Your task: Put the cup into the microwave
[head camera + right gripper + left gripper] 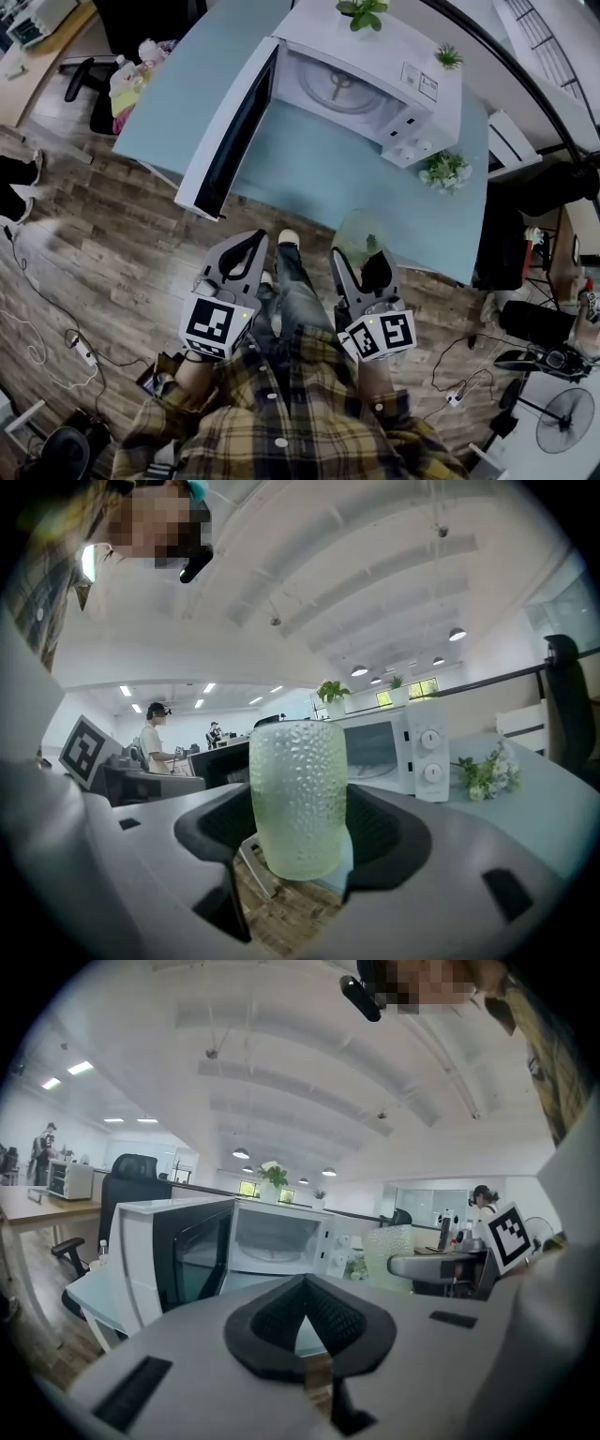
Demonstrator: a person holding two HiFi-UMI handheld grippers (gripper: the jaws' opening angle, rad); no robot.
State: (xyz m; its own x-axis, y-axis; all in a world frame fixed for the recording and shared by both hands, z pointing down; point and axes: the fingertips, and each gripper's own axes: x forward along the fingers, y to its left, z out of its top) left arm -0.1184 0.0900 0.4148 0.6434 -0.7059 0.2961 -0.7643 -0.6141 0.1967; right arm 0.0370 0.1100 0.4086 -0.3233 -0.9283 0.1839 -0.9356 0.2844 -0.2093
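Observation:
A white microwave (370, 80) stands on the pale blue table (309, 178) with its door (230, 131) swung wide open to the left; the glass turntable shows inside. My right gripper (361, 267) is shut on a pale green dimpled glass cup (298, 799), held upright near the table's front edge (361, 239). My left gripper (246, 251) hangs over the wooden floor short of the table, jaws shut with nothing between them. In the left gripper view the microwave (272, 1241) shows ahead, door open.
Small potted plants (361, 11) sit on the microwave top, and a white flower bunch (445, 171) lies on the table at its right. An office chair (94, 89) stands at the table's far left. Cables and a fan (562, 417) are on the floor.

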